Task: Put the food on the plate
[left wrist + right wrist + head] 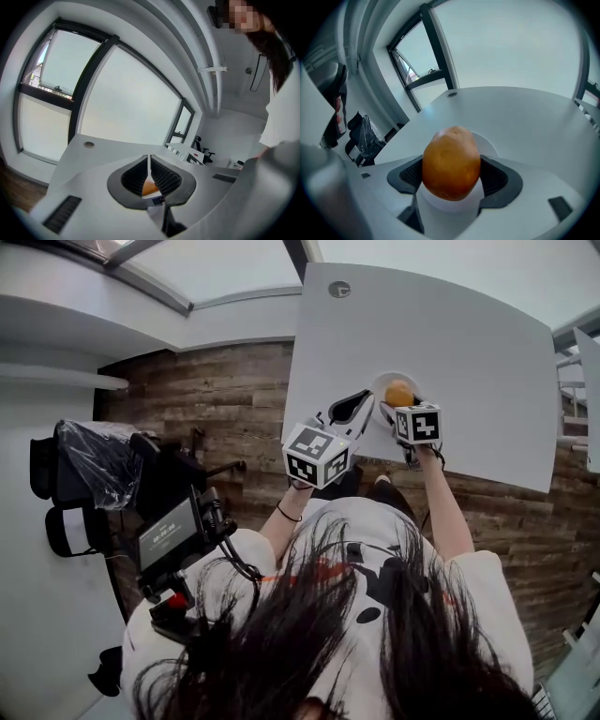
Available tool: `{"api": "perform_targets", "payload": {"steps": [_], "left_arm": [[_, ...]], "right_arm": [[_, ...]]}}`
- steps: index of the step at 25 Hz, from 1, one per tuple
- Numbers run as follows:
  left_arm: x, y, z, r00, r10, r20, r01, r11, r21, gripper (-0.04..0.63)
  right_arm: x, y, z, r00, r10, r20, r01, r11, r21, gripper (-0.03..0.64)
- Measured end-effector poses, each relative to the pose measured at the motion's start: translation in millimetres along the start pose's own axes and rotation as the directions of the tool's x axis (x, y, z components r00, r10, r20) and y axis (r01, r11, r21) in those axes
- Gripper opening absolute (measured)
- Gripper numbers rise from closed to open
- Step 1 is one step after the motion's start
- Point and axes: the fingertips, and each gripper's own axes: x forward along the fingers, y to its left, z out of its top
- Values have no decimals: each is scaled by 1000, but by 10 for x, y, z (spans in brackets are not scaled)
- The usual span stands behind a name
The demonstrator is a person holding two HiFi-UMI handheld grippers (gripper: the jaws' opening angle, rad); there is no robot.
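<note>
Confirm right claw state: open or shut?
Shut on the potato. In the right gripper view the right claw has both jaws pressed against the potato's sides, with the white plate just beneath it.

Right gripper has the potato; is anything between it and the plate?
Nothing visible. The right gripper holds the potato directly over the white plate, whose bare surface shows around it. The left gripper, shut and empty, sits at the plate's side, not under the potato.
</note>
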Motion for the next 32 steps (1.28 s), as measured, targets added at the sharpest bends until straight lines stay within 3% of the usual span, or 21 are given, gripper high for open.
{"api": "perform_targets", "payload": {"steps": [6,16,22,32], "left_arm": [[182,427,28,999,-26,-26,25,999,-26,6],[237,469,50,999,-30,-39,29,999,-24,6],[165,280,-5,999,-24,-39,23,1000,-8,6],[152,387,28,1000,3,-30,-3,1000,-9,6]], "right_arm": [[370,-34,110,998,-45,-41,45,999,6,365],[398,-25,119,996,-58,-62,57,998,-14,365],[247,-17,3,997,-55,-46,56,998,21,367],[147,-19,282,997,-61,43,60,998,18,368]]}}
